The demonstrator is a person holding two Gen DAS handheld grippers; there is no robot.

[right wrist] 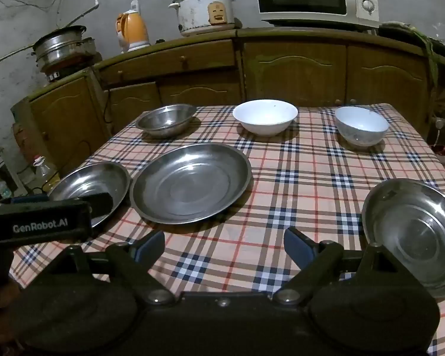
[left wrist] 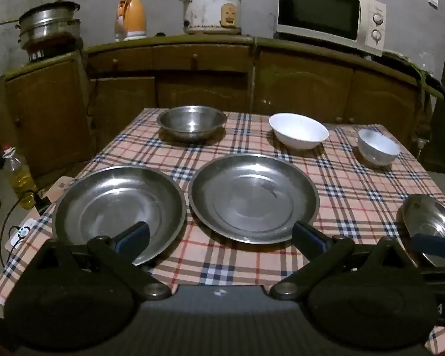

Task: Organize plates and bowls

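Both jaws wide and empty: left gripper (left wrist: 221, 234) sits over the near rim of the left steel plate (left wrist: 118, 204) on the counter (right wrist: 311, 178), nearer than the right gripper (right wrist: 224, 244), whose closest plate (right wrist: 412, 231) lies off to its right.

Each claw (left wrist: 221, 235) is matte black with blue-padded fingers (right wrist: 149, 246) (silver pivot screws), lettered "GenRobot.AI".
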